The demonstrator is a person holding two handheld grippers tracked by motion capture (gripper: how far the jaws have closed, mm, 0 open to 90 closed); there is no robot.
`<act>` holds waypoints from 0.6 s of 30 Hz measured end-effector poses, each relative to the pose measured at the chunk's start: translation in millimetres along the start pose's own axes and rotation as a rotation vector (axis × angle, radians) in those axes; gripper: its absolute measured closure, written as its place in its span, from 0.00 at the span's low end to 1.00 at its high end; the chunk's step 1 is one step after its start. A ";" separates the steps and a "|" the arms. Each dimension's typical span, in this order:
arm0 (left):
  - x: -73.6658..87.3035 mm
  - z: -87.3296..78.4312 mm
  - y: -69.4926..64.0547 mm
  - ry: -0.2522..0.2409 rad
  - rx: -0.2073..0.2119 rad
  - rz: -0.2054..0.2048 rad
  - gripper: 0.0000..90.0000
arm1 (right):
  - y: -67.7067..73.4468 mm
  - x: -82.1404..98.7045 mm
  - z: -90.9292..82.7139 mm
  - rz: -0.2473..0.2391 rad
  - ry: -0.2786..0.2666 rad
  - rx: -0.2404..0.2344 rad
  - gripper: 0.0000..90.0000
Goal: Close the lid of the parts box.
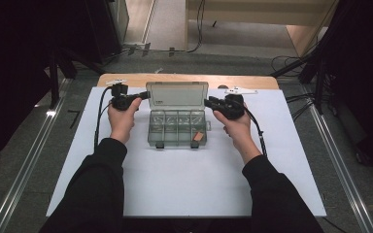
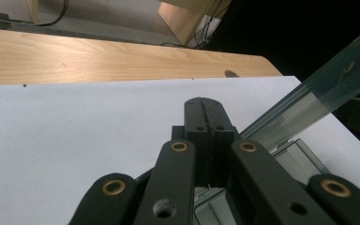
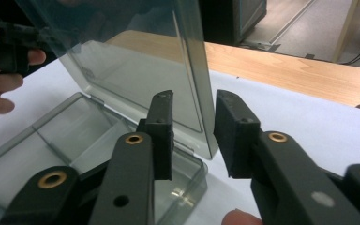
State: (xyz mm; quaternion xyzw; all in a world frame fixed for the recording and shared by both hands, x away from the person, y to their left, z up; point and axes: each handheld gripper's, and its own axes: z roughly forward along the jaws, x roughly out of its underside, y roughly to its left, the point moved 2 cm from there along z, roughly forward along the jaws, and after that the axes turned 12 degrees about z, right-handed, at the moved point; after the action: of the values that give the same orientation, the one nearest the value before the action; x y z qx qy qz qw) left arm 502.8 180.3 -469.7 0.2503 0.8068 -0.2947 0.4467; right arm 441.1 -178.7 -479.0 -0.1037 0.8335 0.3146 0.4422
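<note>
A clear grey compartment box (image 1: 177,127) sits on the white sheet with its lid (image 1: 177,94) standing open at the back. A small orange piece (image 1: 199,138) lies in its front right compartment. My left gripper (image 1: 145,95) points at the lid's left edge; in the left gripper view its jaws (image 2: 206,110) are shut together with nothing between them, and the lid (image 2: 318,89) slants just to their right. My right gripper (image 1: 208,102) is at the lid's right edge. Its jaws (image 3: 195,98) stand apart, straddling the lid's edge (image 3: 201,70) without pressing on it.
The white sheet (image 1: 184,184) covers most of a wooden table (image 1: 184,77). Two small white brackets (image 1: 116,81) (image 1: 240,91) lie near the back edge. Black cables trail from both grippers. Dark stands and floor rails flank the table.
</note>
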 end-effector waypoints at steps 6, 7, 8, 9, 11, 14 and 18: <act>0.1 -0.3 -0.2 0.000 0.000 0.006 1.00 | -10.6 -2.7 -6.4 0.017 -0.017 0.091 0.95; 0.1 -0.4 -0.3 0.000 0.000 0.007 1.00 | -10.7 -4.9 -6.3 0.024 -0.017 0.103 0.98; 0.2 -0.5 -0.3 0.002 -0.001 0.010 1.00 | -10.5 -7.6 -5.9 0.031 -0.016 0.104 0.98; 0.2 -0.7 -0.2 0.003 0.000 0.014 1.00 | -9.8 -10.3 -4.8 0.035 -0.021 0.108 0.98; 0.3 -0.8 -0.5 0.004 -0.002 0.020 1.00 | -8.1 -15.6 -2.3 0.050 -0.021 0.119 0.98; 0.0 -0.8 -2.0 0.004 -0.005 0.039 1.00 | -6.2 -21.3 4.1 0.096 -0.021 0.104 0.98; 1.0 0.4 -4.6 0.013 0.006 0.056 1.00 | -6.2 -18.8 15.5 0.132 -0.019 0.096 0.98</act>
State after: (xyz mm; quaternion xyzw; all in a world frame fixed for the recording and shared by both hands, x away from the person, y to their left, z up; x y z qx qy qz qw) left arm 499.5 176.9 -469.5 0.2761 0.8015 -0.2831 0.4485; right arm 465.3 -176.0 -472.9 -0.0245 0.8484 0.3037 0.4328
